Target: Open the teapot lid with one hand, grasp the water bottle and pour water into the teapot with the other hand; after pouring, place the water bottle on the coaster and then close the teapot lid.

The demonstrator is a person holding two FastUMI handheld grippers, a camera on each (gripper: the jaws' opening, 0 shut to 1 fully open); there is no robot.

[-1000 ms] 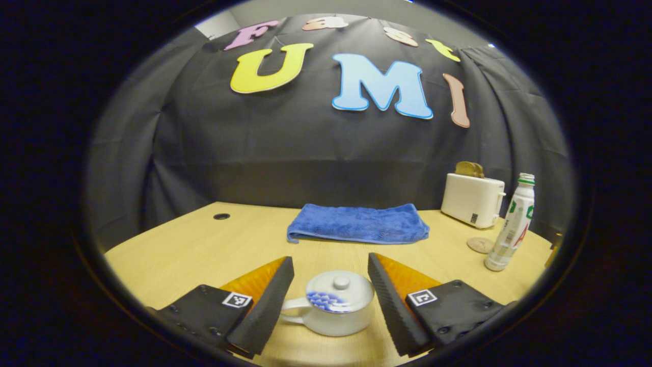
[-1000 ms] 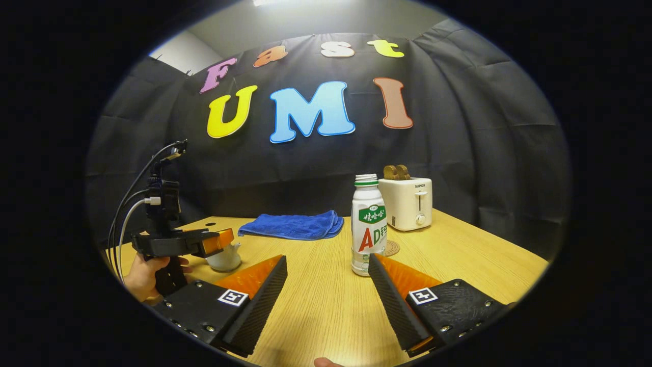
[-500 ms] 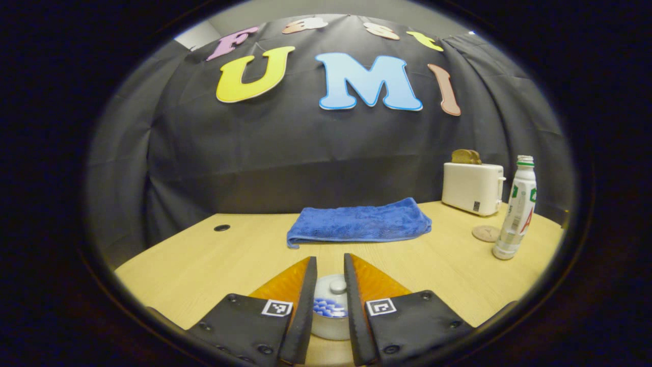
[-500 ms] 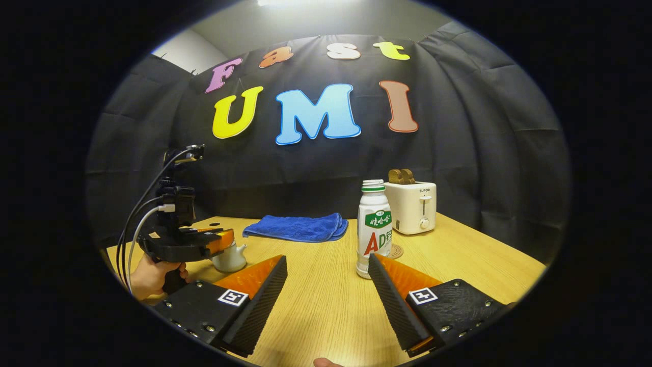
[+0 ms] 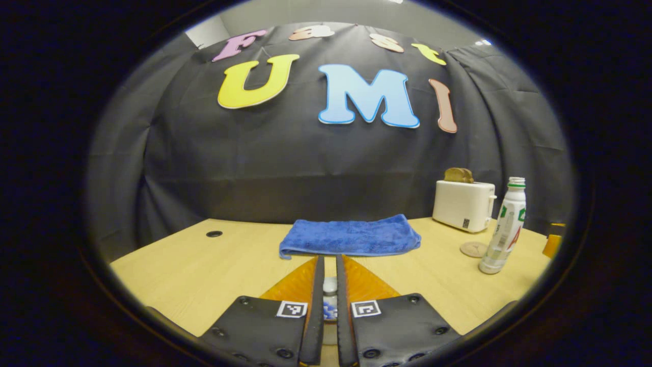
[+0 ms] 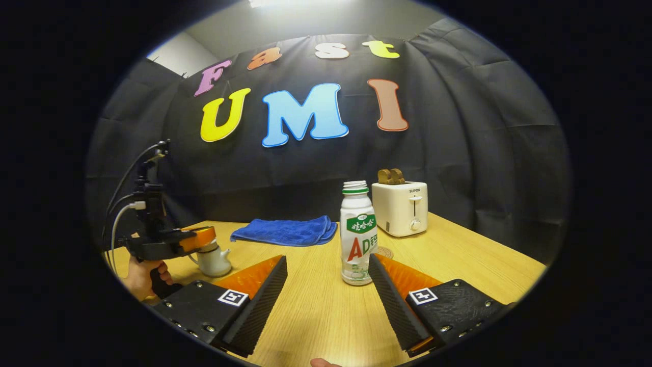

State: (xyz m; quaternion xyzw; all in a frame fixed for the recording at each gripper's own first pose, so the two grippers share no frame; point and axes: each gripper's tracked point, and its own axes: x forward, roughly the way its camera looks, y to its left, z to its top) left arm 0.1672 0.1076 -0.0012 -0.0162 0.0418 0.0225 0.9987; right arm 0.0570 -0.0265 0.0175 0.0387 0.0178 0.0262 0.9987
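Pinching the teapot lid (image 5: 329, 285) at bottom centre, your left tongs (image 5: 329, 272) are nearly closed; your right tongs (image 6: 328, 278) gape wide, water bottle (image 6: 358, 239) just beyond them.

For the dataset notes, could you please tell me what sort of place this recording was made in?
It looks like a staged recording booth set up as a small kitchen corner: a black cloth wall behind a wooden table, with household props on it, such as a toaster, a folded blue towel and a teapot.

White teapot (image 6: 213, 261) with blue-patterned lid (image 5: 329, 307), white bottle (image 6: 359, 238) with green and red label, blue towel (image 6: 285, 230), cream toaster (image 6: 400, 208), pale wood-grain table (image 6: 326, 311).
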